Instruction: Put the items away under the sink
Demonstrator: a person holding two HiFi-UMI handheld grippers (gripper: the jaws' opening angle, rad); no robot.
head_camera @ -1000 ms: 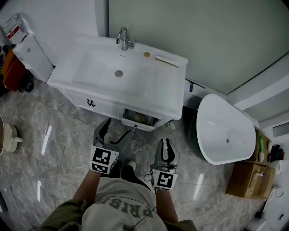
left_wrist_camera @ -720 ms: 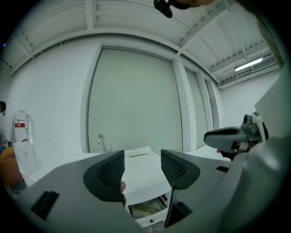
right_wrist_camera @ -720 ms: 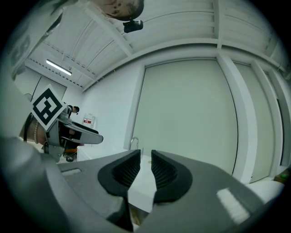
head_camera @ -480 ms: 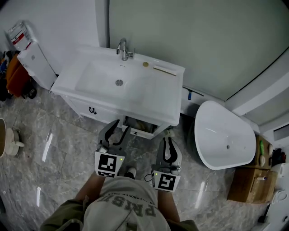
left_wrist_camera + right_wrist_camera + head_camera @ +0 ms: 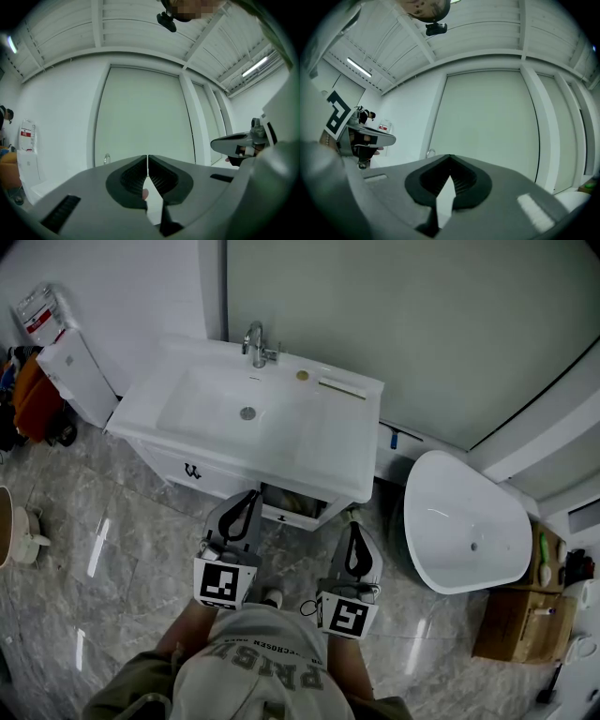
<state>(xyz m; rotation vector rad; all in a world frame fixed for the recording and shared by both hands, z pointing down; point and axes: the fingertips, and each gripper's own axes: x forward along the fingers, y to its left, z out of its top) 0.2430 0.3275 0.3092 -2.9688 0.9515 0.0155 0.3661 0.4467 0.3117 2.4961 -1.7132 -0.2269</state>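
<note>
The left tongs (image 5: 250, 495), wide open 1 second earlier, have just been closing and now stand shut with nothing between the pads. The right tongs (image 5: 354, 528), then only slightly parted, have closed too and are likewise empty.

In each gripper view the 2 ribbed pads meet at their tips, pointing level at a pale green wall panel (image 5: 140, 117). The person stands on a grey marble-look floor (image 5: 112, 521) and holds the 2 tongs side by side, each with its black-and-white marker cube toward the body.

Just ahead of the tips is the white sink unit (image 5: 319, 442), with its drain (image 5: 247, 412) and chrome tap (image 5: 255, 341). Under the sink top, between the 2 tongs in the head view, a compartment (image 5: 292, 500) stands open. Pale brown contents (image 5: 298, 491) show inside it, too dim to identify.

On the sink top, right of the basin, lie a small gold disc (image 5: 302, 375) and a thin pale strip (image 5: 341, 387). Right of the unit sits a white oval fixture (image 5: 464, 521), and beyond it a wooden crate (image 5: 511, 615).

Left of the unit stands a narrow white cabinet (image 5: 70, 367), with a red-and-white pack (image 5: 35, 307) above it and orange items (image 5: 33, 390) beside it.
</note>
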